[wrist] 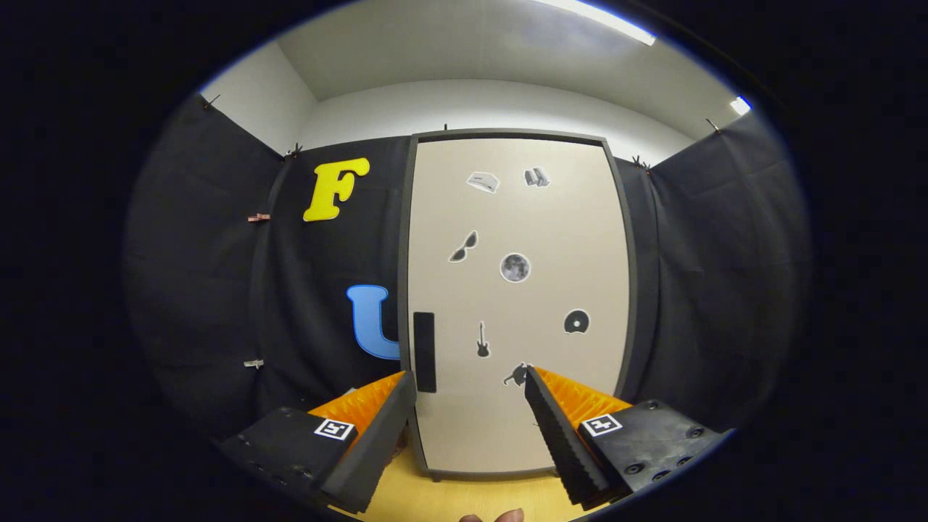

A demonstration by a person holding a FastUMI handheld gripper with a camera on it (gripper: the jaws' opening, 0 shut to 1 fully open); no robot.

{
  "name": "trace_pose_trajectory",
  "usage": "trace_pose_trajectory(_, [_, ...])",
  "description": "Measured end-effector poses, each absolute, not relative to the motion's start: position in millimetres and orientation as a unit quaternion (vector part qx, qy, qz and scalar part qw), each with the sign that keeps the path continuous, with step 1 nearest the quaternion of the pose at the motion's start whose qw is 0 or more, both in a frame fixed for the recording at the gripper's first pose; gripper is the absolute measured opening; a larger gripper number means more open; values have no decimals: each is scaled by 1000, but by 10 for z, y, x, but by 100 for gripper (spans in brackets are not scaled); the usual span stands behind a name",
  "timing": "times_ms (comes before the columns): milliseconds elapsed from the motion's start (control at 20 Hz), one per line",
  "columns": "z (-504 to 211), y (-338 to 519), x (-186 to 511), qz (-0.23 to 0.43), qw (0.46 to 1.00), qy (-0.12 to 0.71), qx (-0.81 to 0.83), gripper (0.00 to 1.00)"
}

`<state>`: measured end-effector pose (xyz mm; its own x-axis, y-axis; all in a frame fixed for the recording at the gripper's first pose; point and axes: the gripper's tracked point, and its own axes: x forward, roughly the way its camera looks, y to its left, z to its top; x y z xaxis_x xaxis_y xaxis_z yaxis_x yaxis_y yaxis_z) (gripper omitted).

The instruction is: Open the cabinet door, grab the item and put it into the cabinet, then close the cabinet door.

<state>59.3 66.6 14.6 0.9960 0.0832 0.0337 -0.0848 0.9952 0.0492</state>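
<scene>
Cabinet (518, 304) stands upright on the tabletop (464, 496), straight ahead of the claw, backed by the black cloth wall (217, 290). Cabinet door (536, 217) is shut, pale front in a dark grey frame. Dark vertical handle (424, 351) sits on the door's left edge, low down, just beyond the tip of the left finger. Small stickers (515, 267) scattered over the door face: round one near the middle, a disc lower right, a guitar shape lower centre, others near the top.

Claw (470, 380) spread wide, nothing between the fingers, not touching the door as far as can be told. Left finger tip lies beside the handle; right finger tip overlaps a small sticker low on the door.

Fingertips of a person's hand (500, 516) show at the bottom, below the claw.

Item to be stowed: cannot tell where it is.

Ceiling lamp (602, 18) lit above the cabinet.
</scene>
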Motion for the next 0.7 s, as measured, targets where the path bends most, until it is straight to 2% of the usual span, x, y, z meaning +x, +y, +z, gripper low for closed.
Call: trace_pose_trajectory(700, [-240,1280,2065,15,1000,-4,16,97])
